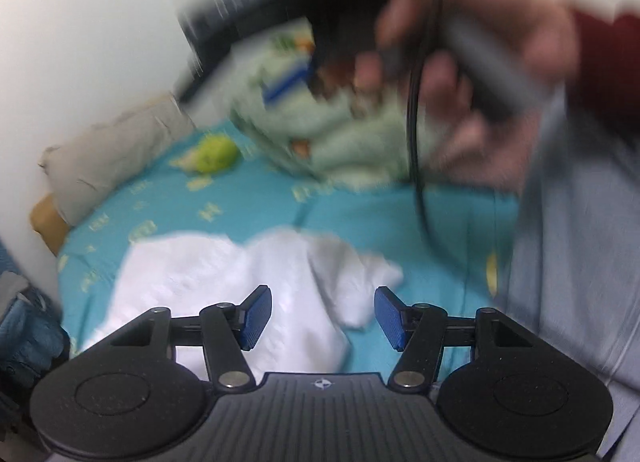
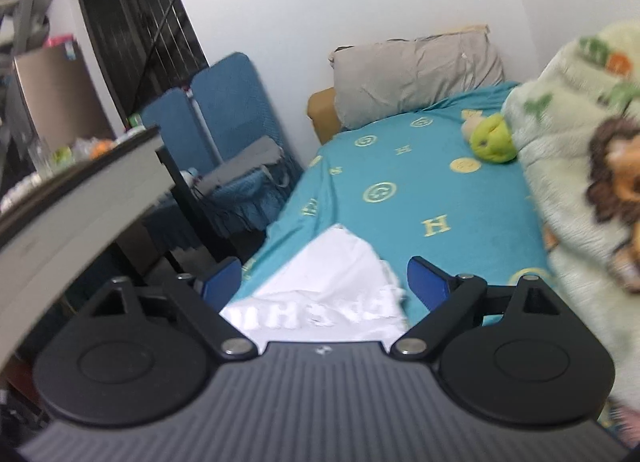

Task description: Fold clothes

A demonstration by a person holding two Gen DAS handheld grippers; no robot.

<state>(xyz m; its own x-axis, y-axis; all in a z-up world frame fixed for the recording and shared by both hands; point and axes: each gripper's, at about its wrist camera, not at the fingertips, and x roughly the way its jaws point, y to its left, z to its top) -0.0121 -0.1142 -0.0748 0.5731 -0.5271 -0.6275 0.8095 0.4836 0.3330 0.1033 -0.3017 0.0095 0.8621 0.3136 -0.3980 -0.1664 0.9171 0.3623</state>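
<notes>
Teal bedsheet (image 2: 420,190) with pale yellow emblems covers bed. Left gripper (image 1: 323,318): blue fingers (image 1: 256,318) spread, holding nothing, above rumpled white garment (image 1: 224,278) on sheet. Right gripper (image 2: 324,282): fingers (image 2: 428,282) spread too, empty, same white garment (image 2: 328,282) between and below them near bed edge. Beyond: green plush toy (image 2: 493,139), grey pillow (image 2: 416,78) by wall, pale patterned blanket (image 2: 576,166) on right. Left view: blurred hand (image 1: 472,74) gripping other tool's handle, black cable (image 1: 416,122) hanging.

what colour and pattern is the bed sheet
Teal bed sheet with pale yellow letter and circle logos; clearest in the right wrist view.
</notes>
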